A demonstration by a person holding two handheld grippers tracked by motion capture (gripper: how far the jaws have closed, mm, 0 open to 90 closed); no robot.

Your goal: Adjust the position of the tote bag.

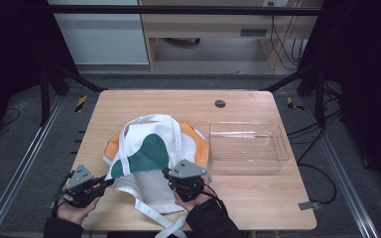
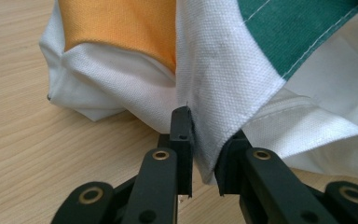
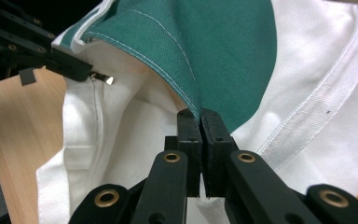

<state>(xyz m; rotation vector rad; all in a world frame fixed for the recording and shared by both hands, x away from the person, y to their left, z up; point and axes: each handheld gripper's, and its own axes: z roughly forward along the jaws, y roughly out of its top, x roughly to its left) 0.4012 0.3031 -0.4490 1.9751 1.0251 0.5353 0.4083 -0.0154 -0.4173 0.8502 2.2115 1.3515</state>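
Observation:
A cloth bag [image 1: 154, 144] in white, green and orange lies crumpled on the wooden table [image 1: 263, 198]. At its near left corner, my left gripper [image 1: 110, 182] is shut on a fold of the white cloth [image 2: 214, 93]. In the left gripper view the jaws [image 2: 204, 140] pinch that fold. My right gripper [image 1: 167, 173] sits at the bag's near edge. It is shut on the hem of the green panel [image 3: 214, 56], the pads [image 3: 200, 116] pressed together on it. The right gripper view also shows the left gripper [image 3: 88, 72] holding the bag's rim farther off.
A clear plastic tray [image 1: 248, 159] stands to the right of the bag. A round cable hole [image 1: 220, 103] sits near the table's far edge. White straps [image 1: 171, 229] hang over the near edge between the person's hands.

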